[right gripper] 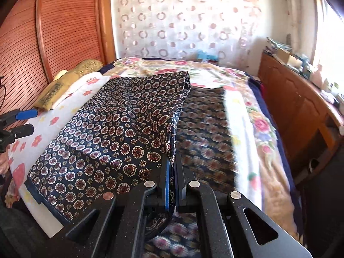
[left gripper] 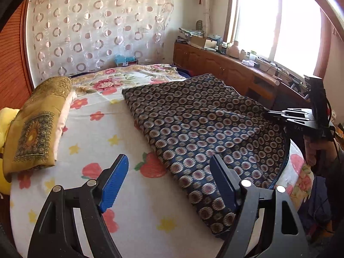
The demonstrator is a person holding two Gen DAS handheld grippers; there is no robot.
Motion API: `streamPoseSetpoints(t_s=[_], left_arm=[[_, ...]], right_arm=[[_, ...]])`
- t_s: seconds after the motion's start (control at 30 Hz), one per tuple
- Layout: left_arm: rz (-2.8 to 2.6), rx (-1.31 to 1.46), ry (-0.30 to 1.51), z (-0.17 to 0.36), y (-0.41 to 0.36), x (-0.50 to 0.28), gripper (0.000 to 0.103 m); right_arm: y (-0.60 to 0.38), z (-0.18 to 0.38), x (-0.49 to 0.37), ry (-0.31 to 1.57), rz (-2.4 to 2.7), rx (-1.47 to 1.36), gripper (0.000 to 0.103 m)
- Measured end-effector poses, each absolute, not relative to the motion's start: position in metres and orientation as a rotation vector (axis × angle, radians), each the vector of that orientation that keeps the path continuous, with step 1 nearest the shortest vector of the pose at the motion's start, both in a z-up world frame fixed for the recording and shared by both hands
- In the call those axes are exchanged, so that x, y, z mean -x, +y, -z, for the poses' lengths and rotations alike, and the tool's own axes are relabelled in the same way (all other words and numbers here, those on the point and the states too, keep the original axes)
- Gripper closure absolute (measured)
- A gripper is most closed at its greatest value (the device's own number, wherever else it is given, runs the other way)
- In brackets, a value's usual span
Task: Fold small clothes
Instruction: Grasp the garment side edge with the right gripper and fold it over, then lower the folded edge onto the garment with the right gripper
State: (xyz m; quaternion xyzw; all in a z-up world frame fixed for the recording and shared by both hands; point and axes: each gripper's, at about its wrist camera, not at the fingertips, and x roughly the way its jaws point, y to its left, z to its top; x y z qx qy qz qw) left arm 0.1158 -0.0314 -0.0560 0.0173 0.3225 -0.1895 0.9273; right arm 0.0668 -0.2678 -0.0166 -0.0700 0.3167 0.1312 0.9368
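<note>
A dark navy cloth with round medallion print [left gripper: 206, 124] lies across the bed. My left gripper [left gripper: 169, 167] is open and empty, hovering above the cloth's near left edge, blue pads [left gripper: 114, 185] apart. My right gripper [right gripper: 173, 165] is shut on the cloth's edge [right gripper: 172, 142] and holds it lifted, so one layer [right gripper: 120, 129] hangs over a lower layer [right gripper: 204, 133]. The right gripper also shows in the left wrist view [left gripper: 279, 114] at the cloth's far right edge. The left gripper shows in the right wrist view [right gripper: 28, 120] at far left.
The bed has a floral sheet [left gripper: 96, 142]. A gold patterned pillow [left gripper: 40, 124] lies at its left side by the wooden headboard [right gripper: 64, 28]. A wooden cabinet [left gripper: 225, 66] with clutter runs under the window on the right. A spotted curtain [left gripper: 101, 25] covers the far wall.
</note>
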Motion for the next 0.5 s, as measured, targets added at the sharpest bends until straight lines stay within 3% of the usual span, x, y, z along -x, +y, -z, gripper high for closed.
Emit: streamPoseSetpoints(t_s=[0.5], left_arm=[[0.413, -0.059, 0.688, 0.061, -0.053, -0.126, 0.024]], right_arm=[[-0.286, 0.023, -0.04, 0.674, -0.139, 0.12, 0.1]])
